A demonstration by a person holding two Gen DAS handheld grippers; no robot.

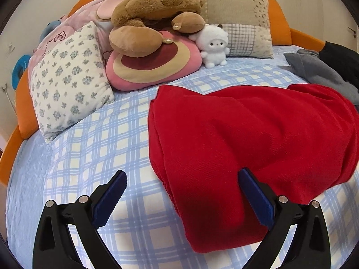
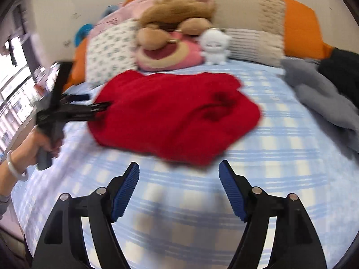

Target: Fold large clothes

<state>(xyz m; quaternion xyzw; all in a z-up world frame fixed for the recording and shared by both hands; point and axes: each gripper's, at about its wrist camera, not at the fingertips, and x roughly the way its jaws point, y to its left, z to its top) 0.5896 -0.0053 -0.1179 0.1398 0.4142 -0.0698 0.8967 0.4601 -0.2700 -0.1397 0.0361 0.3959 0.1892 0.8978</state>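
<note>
- across the lower half of both views, your work surface is a bed sheet (image 1: 94, 148) in a blue-and-white check, soft and slightly rumpled, rimmed by an orange padded frame (image 1: 24, 116).
- at the top of each frame the headboard end is heaped: a white floral cushion (image 1: 69, 83), a pink round cushion (image 1: 154, 65) with red and tan rings, a brown plush toy (image 1: 157, 6) lying over it, a small white plush doll (image 1: 213, 47), and a beige patchwork pillow (image 1: 242, 22).
- at the far left of the right wrist view a bright window (image 2: 13, 94) shows; that view is blurred.
- your task's red garment (image 1: 253, 134) is a thick knit bundle at centre right of the left wrist view, partly folded with rounded edges, lying on the sheet.
- at the right edge lie a grey garment (image 1: 318, 71) and a dark one (image 1: 341, 60).
- your left gripper (image 1: 181, 192) stands wide apart, the garment's near edge between its ribbed blue pads (image 1: 255, 197), not clamped.
- your right gripper (image 2: 179, 186) is spread wide above bare sheet, just short of the garment, holding nothing.
</note>
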